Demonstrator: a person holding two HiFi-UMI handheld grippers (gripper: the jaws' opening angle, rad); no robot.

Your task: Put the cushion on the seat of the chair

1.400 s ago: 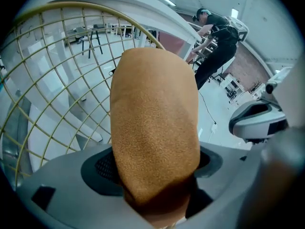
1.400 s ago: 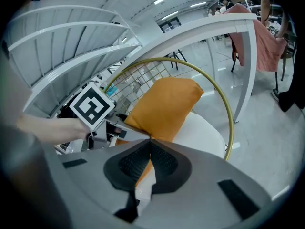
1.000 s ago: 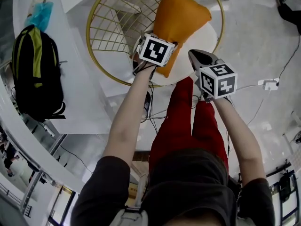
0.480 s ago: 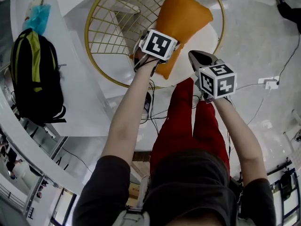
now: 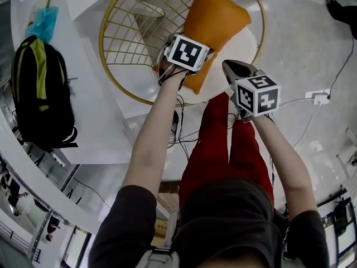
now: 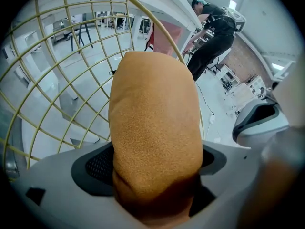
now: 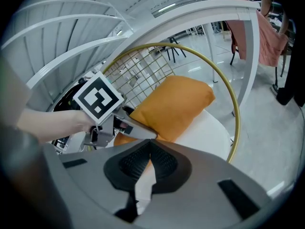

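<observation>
Orange fabric cushion [image 5: 215, 24]: lies tilted on the round white seat [image 5: 245, 43] of the chair, upper centre of the head view. Its upper end leans against the gold wire-grid back [image 5: 134, 32]; its lower end reaches the seat's near edge.

Left gripper [image 5: 181, 60]: at the cushion's lower end. In the left gripper view the cushion [image 6: 155, 142] fills the gap between the jaws. Jaws have just been opening and now stand wide. The fabric bulges unsqueezed, so the grip reads as released.

Right gripper [image 5: 234, 68]: right of the cushion, over the seat's near rim, apart from the cushion. Jaws clenched together, pads meeting.

Surroundings: person's red trousers [image 5: 215, 144] below centre. Black backpack with a yellow-green stripe [image 5: 42, 91] at left, on a white surface. Teal cloth [image 5: 43, 20] at upper left.
</observation>
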